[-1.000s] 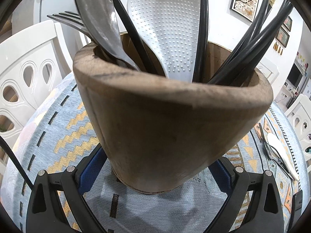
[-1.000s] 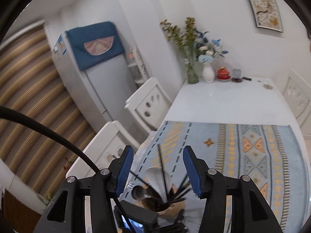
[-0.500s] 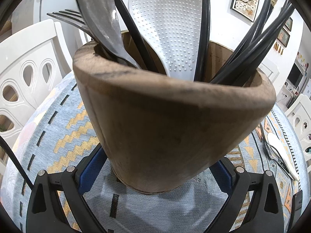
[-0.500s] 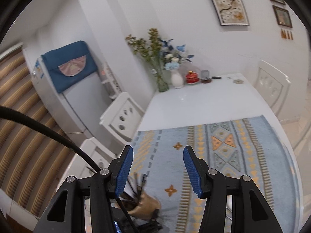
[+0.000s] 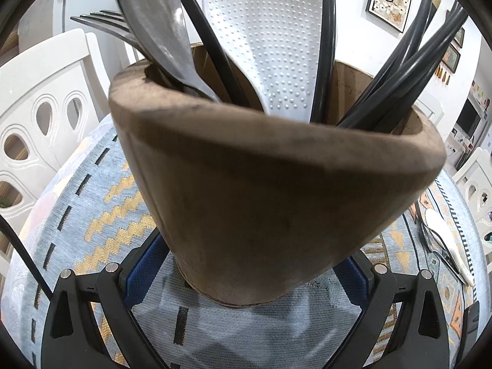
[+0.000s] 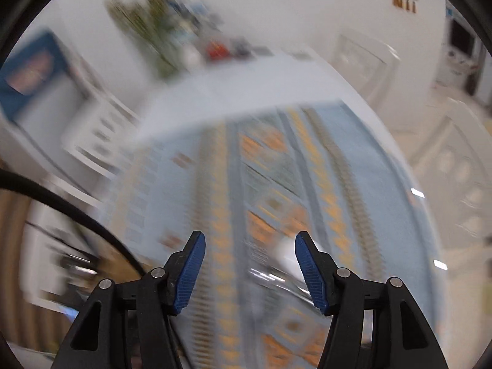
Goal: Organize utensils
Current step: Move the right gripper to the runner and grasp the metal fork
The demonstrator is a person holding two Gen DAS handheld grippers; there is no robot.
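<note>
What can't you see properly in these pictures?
- Left wrist view: the bottoms of the utensils, a fork, a metal spoon and a white dotted paddle, are hidden inside the wooden holder.
- Left wrist view: the black sticks are cut off by the top edge.
- Left wrist view: the holder hides most of the blue fingers.
- Right wrist view: everything is smeared by blur; the shiny thing on the cloth can't be named.
</note>
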